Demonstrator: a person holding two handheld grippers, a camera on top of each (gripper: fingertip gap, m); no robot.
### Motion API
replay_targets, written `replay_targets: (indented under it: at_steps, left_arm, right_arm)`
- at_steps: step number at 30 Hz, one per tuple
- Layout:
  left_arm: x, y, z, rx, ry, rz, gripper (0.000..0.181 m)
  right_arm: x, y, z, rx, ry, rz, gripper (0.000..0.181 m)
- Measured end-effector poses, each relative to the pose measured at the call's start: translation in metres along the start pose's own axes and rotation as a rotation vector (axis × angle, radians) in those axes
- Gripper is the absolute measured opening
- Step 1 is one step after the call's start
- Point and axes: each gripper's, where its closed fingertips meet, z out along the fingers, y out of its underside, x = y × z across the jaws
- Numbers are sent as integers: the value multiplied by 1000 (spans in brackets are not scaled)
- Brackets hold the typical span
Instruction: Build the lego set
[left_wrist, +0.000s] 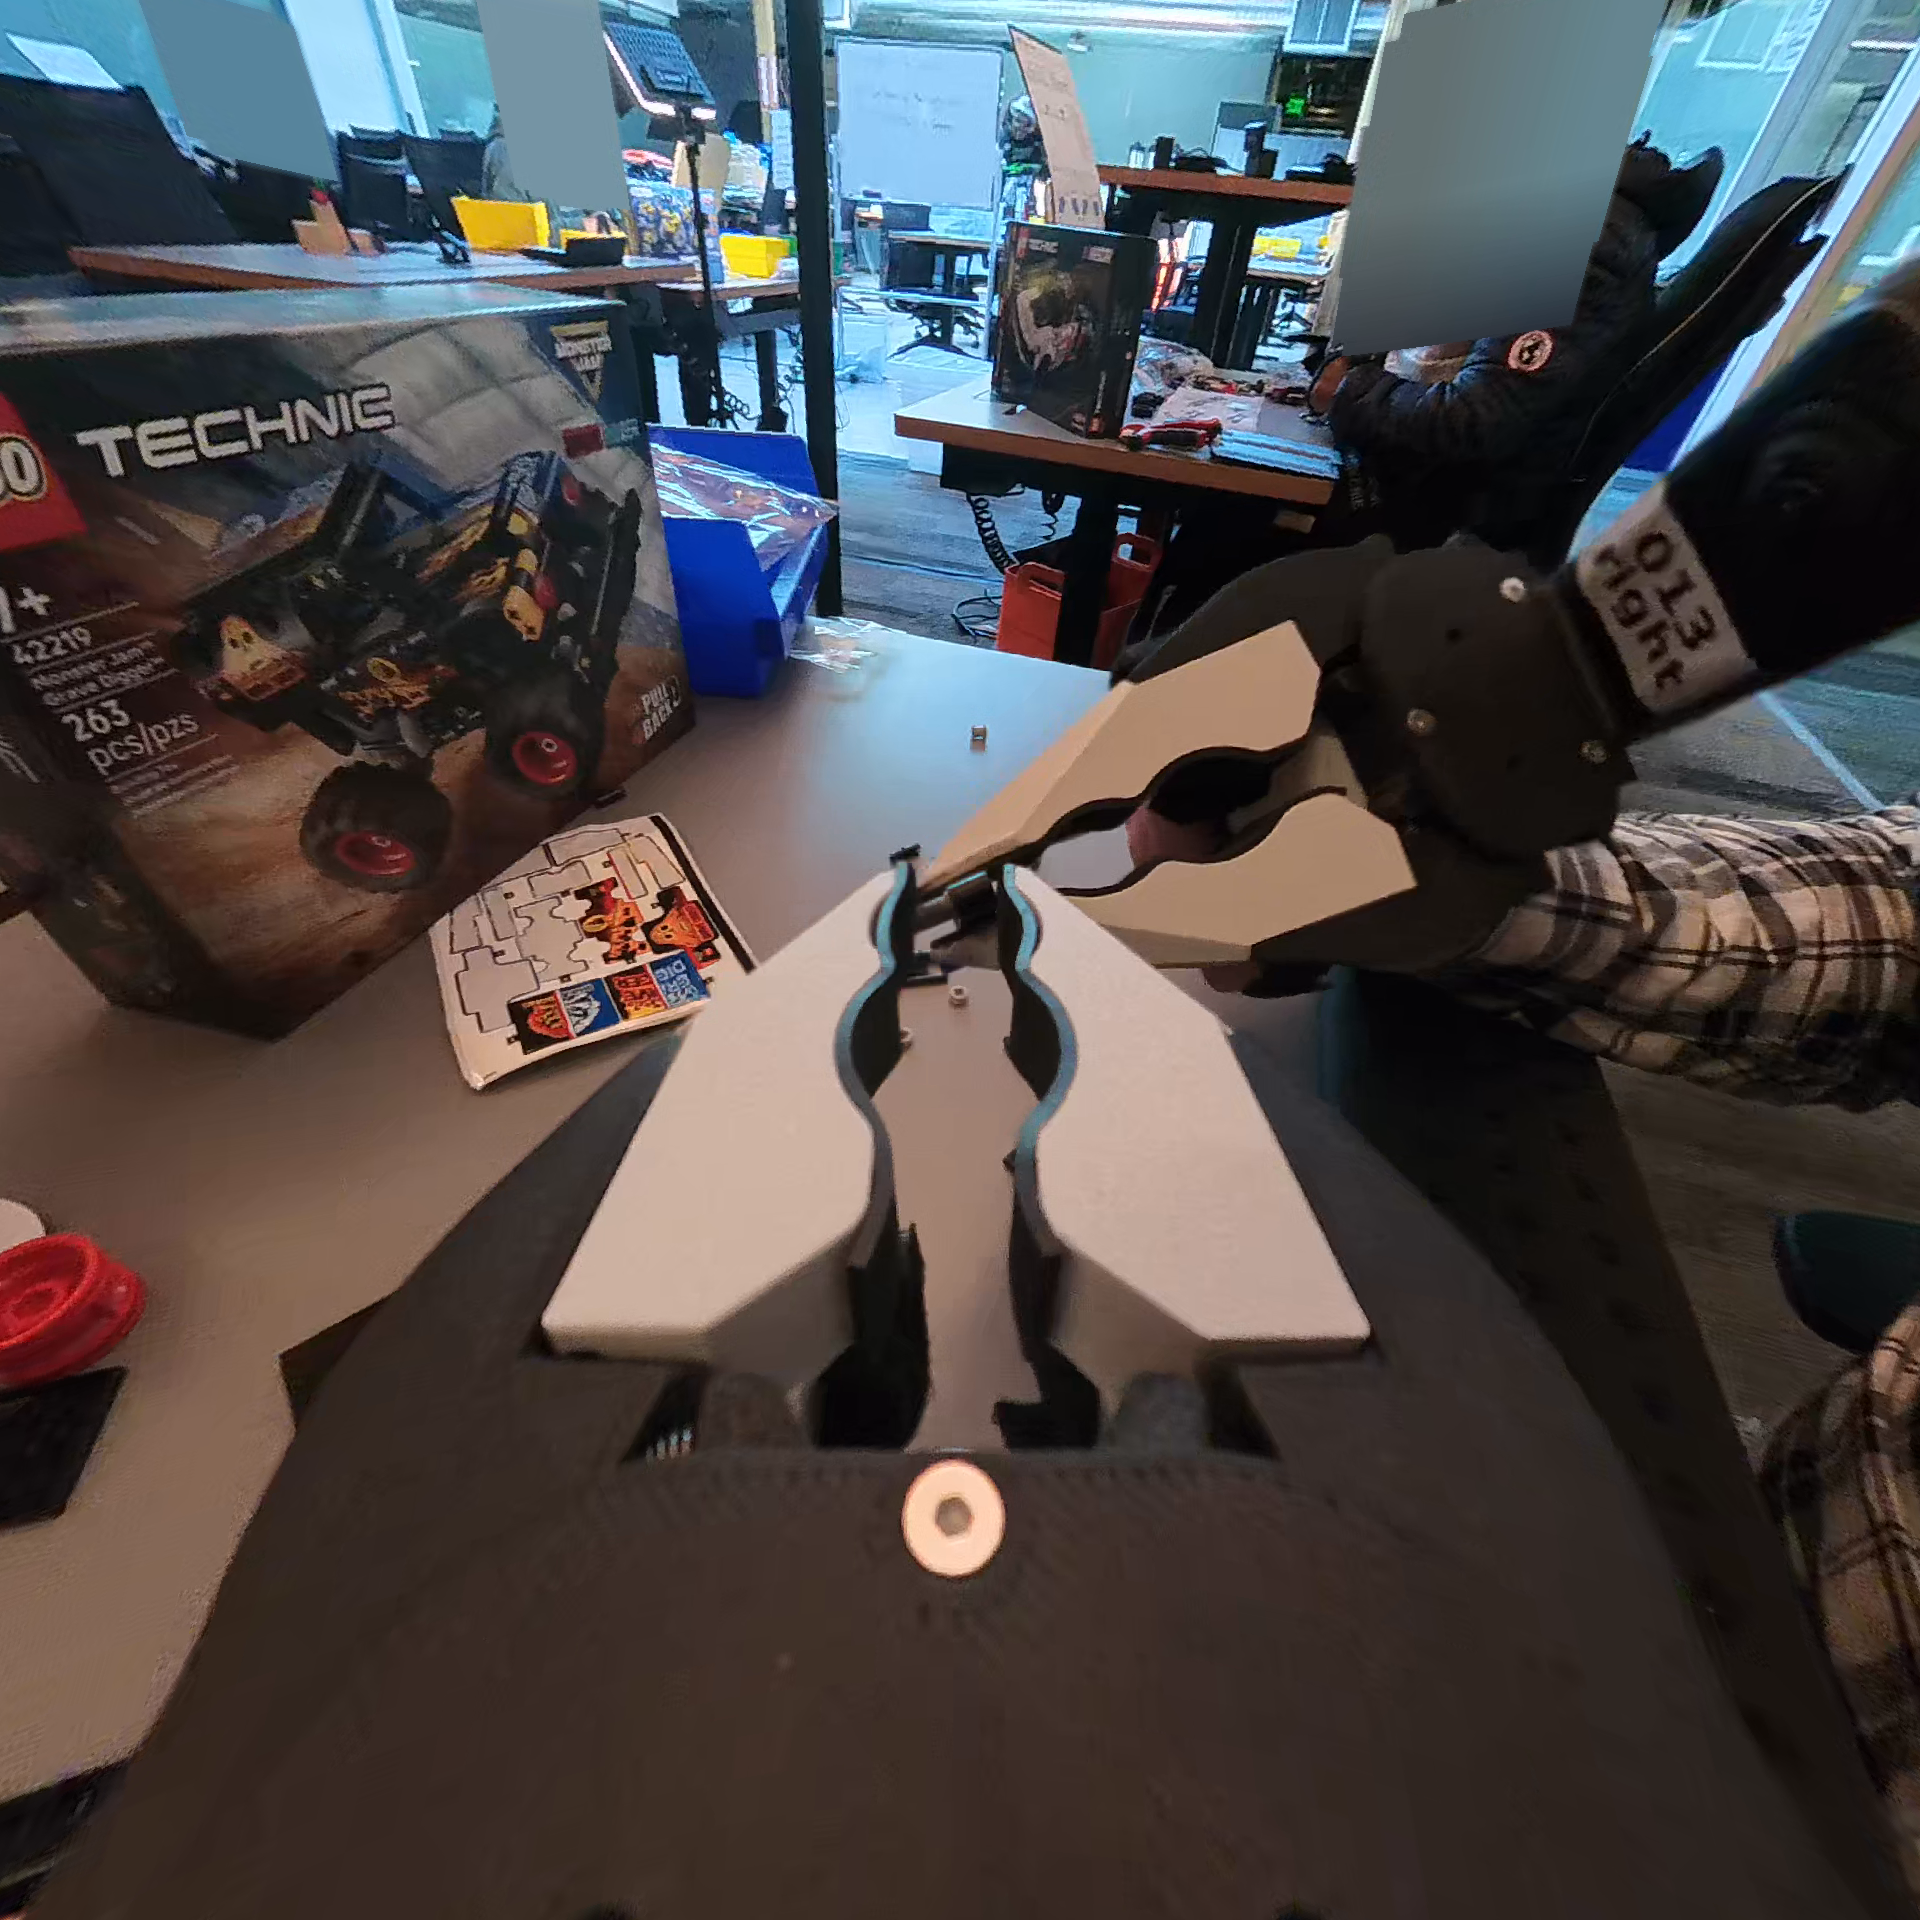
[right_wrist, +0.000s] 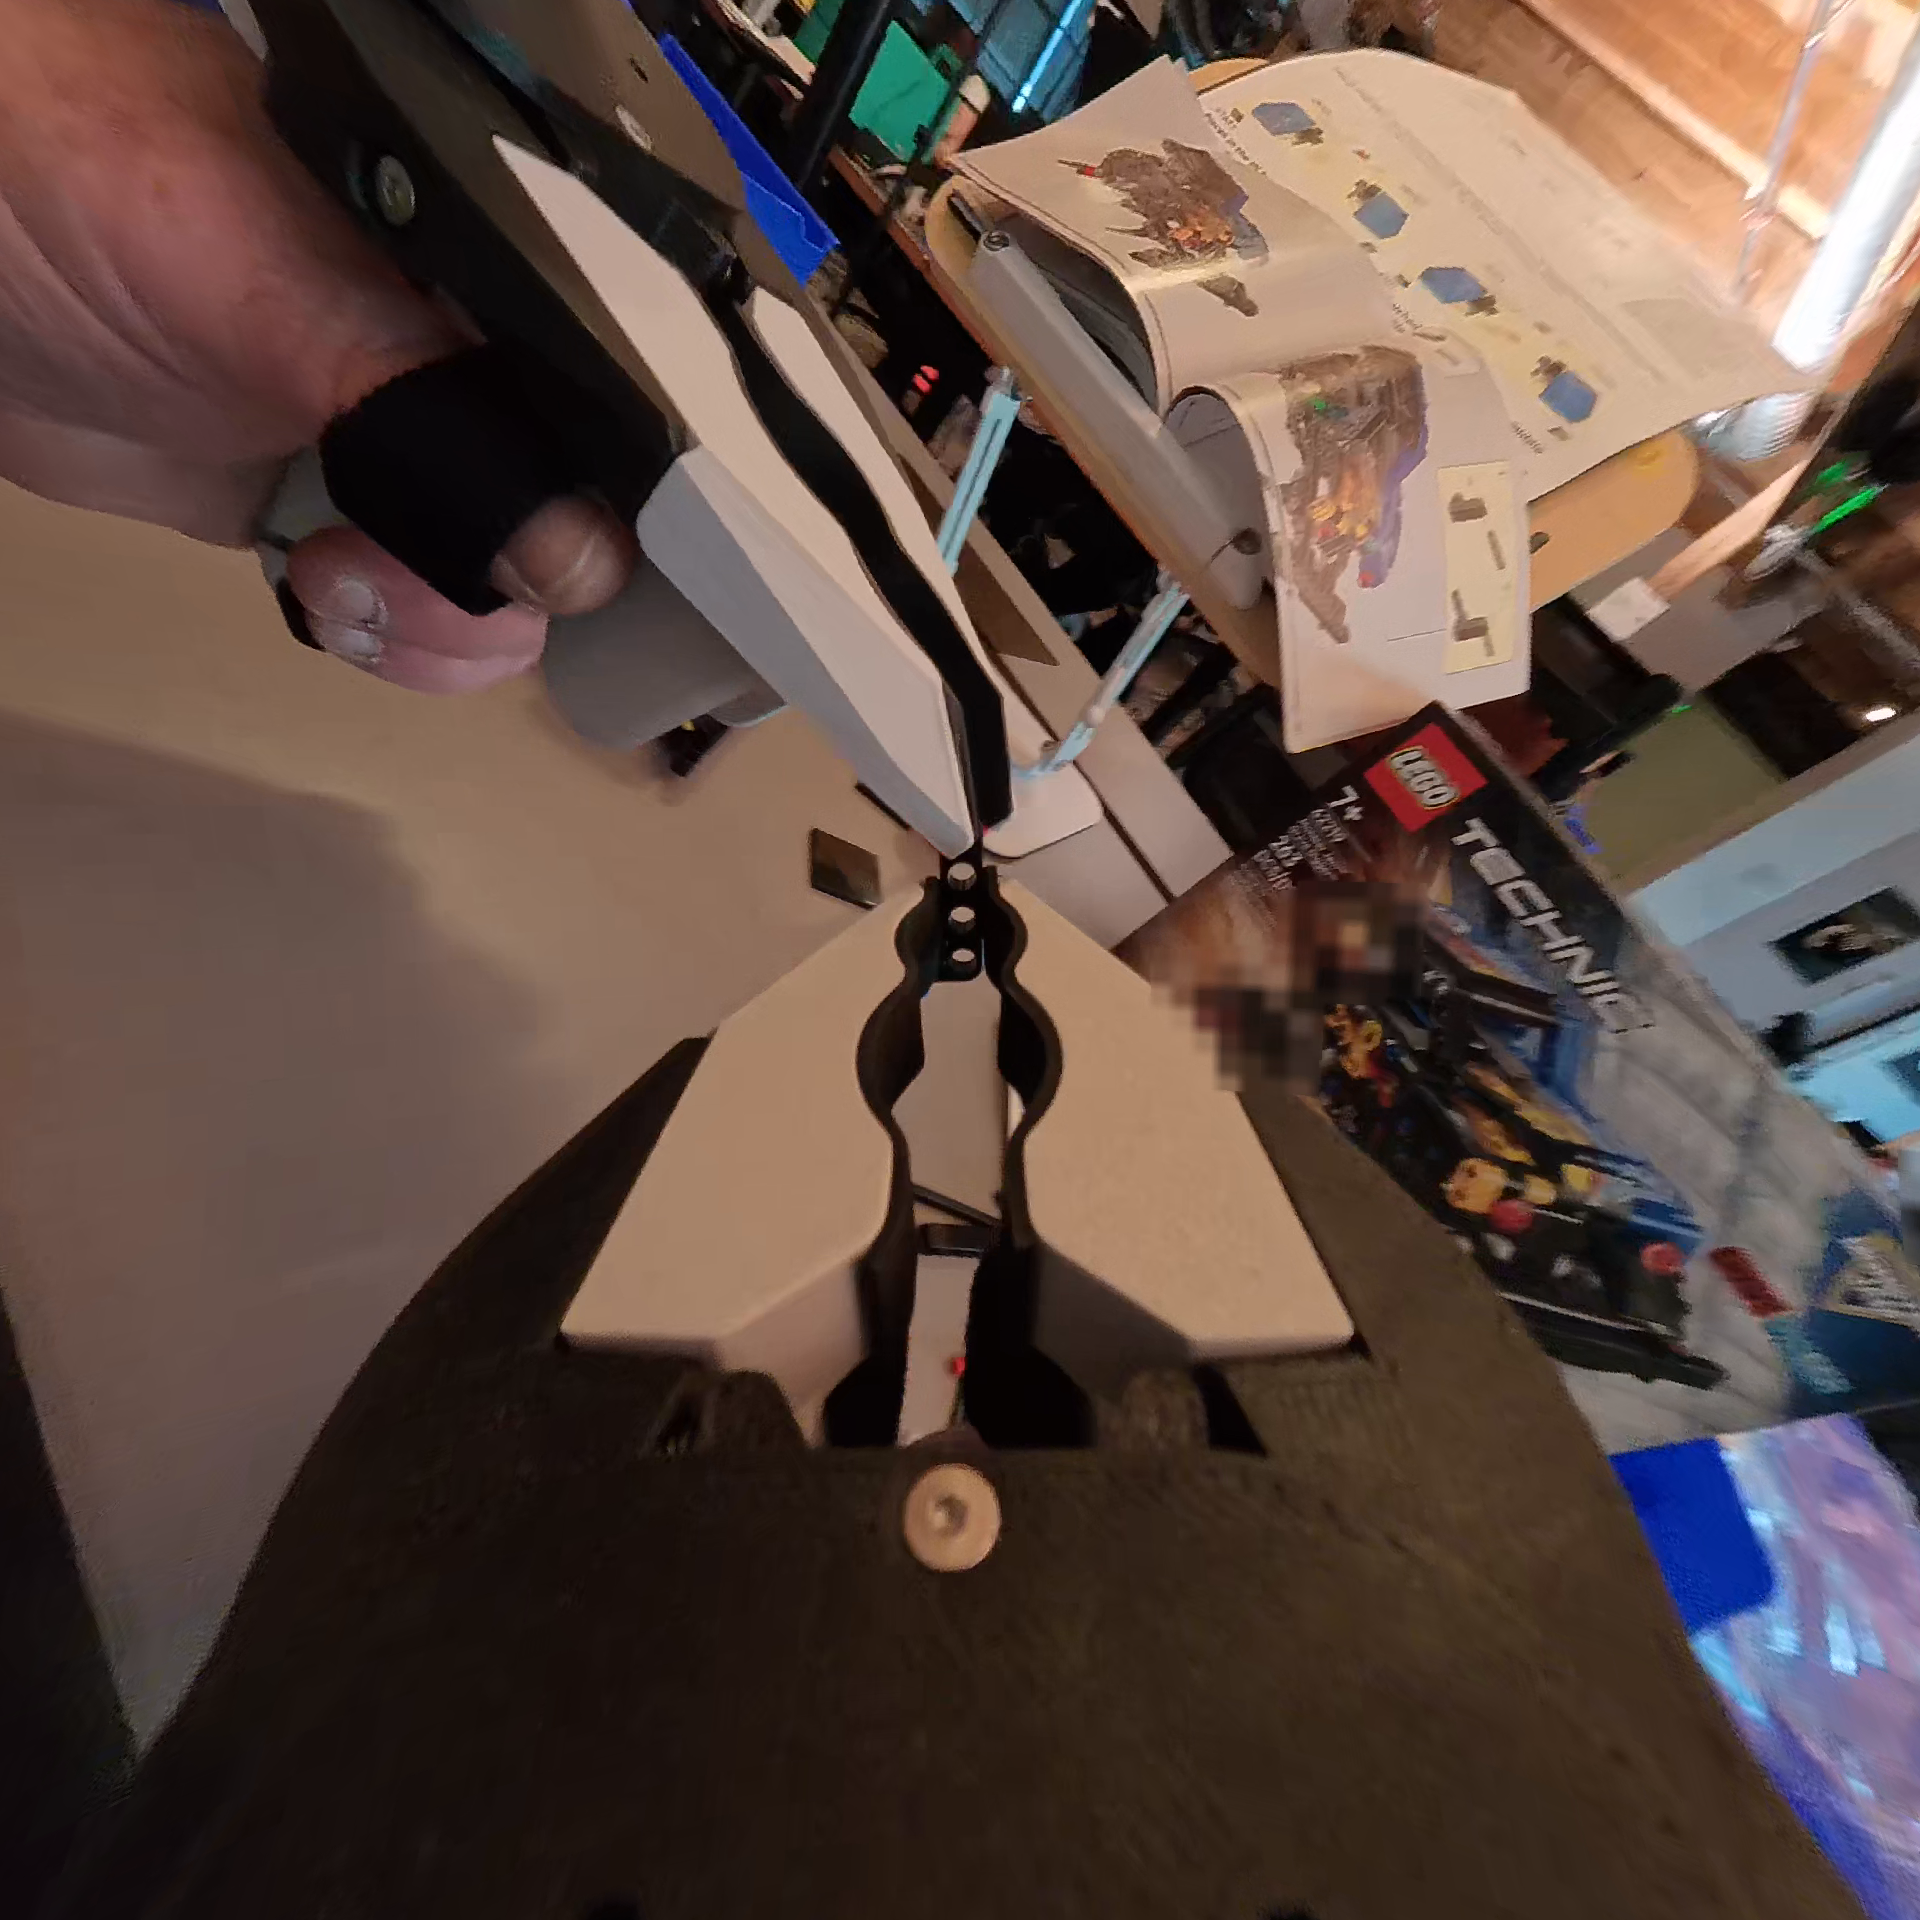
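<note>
My right gripper (right_wrist: 961, 902) is shut on a short black Technic beam (right_wrist: 962, 940) with a row of holes, held above the grey table (left_wrist: 260, 1143). My left gripper (left_wrist: 954, 891) meets it tip to tip; it comes in from the upper left in the right wrist view (right_wrist: 977, 821). Its jaws are closed to a narrow gap on a small dark part (left_wrist: 940, 920) at the beam's top end; I cannot tell what that part is. The right gripper (left_wrist: 961, 878) enters from the right in the left wrist view.
The Lego box (left_wrist: 312, 623) stands at the left, a sticker sheet (left_wrist: 592, 935) in front of it and a blue bin (left_wrist: 738, 551) behind. A red wheel hub (left_wrist: 57, 1299) lies at the left edge. Tiny grey pieces (left_wrist: 978, 735) lie on the table. An open instruction booklet (right_wrist: 1351, 312) sits on a stand. The grippers are tip to tip, or close to it.
</note>
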Motion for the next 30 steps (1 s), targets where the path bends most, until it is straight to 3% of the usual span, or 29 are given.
replay_targets:
  at_steps: [21,30]
  left_arm:
    - [3,9,-1,-43,191,-175,8]
    - [-5,5,-3,-20,145,-196,18]
  right_arm:
    - [-21,-2,-6,158,-627,809,8]
    - [-8,4,-5,182,-671,1004,8]
